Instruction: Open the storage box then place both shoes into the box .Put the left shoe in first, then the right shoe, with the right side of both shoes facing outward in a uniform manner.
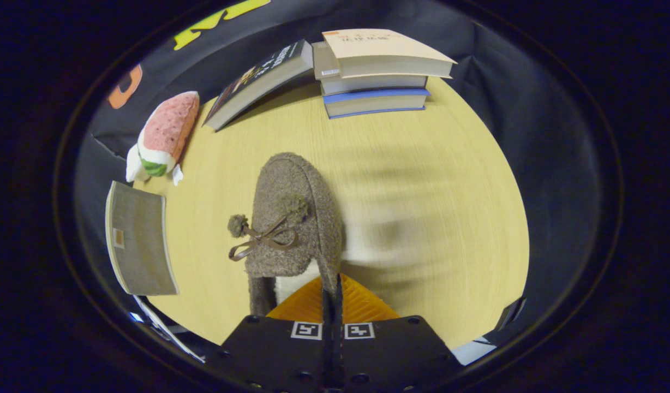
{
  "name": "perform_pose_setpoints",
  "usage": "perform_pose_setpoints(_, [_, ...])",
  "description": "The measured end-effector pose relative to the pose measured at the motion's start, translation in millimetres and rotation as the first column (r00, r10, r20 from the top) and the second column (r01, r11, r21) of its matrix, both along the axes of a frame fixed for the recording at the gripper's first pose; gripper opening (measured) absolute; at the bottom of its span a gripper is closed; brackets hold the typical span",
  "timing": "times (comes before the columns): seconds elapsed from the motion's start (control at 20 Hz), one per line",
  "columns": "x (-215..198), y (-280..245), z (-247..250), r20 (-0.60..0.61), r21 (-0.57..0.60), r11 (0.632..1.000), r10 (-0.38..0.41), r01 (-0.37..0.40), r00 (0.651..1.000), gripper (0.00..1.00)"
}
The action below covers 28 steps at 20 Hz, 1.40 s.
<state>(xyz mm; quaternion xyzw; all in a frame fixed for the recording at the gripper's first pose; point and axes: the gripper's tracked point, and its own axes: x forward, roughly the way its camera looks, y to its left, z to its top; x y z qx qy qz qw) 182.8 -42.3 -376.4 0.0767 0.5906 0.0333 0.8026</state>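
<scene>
wooden tabletop point(433, 180) blurs beneath the fuzzy shoe point(294, 213), its heel hidden where the gripper point(331, 305) clamps its side wall.

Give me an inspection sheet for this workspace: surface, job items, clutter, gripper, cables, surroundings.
Surface: light wooden table, blurred by motion to one side of the shoe.
Job items: one fuzzy brown shoe with pompoms and a bow, toe pointing away, its heel edge between the fingers. Whether it is the left or right shoe cannot be told.
Clutter: stack of three books; dark book leaning on the stack; plush toy; grey booklet at the table edge.
Gripper: gripper shut on the shoe's heel rim.
Cables: nothing seen.
Surroundings: black cloth booth wall behind the table.
</scene>
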Motion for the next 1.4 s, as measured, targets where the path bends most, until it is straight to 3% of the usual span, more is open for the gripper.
perform_pose_setpoints(0.15, [-11.9,22.8,37.9,0.005,0.15,0.987,-0.052,0.051,0.999,0.0])
perform_pose_setpoints(0.25, [-12.5,35.5,61.3,0.043,0.149,0.988,-0.043,0.037,0.998,0.0])
perform_pose_setpoints(0.55, [-18.8,112.1,129.5,0.154,0.122,0.991,0.041,-0.06,0.987,0.0])
perform_pose_setpoints(0.85, [-44.4,237.2,167.4,0.171,0.148,0.972,0.156,-0.182,0.973,0.0])
perform_pose_setpoints(1.15, [-65.5,351.3,168.2,0.163,0.16,0.954,0.227,-0.253,0.96,0.0])
perform_pose_setpoints(1.4, [-68.1,412.3,135.4,0.133,0.118,0.966,0.216,-0.232,0.967,0.0])
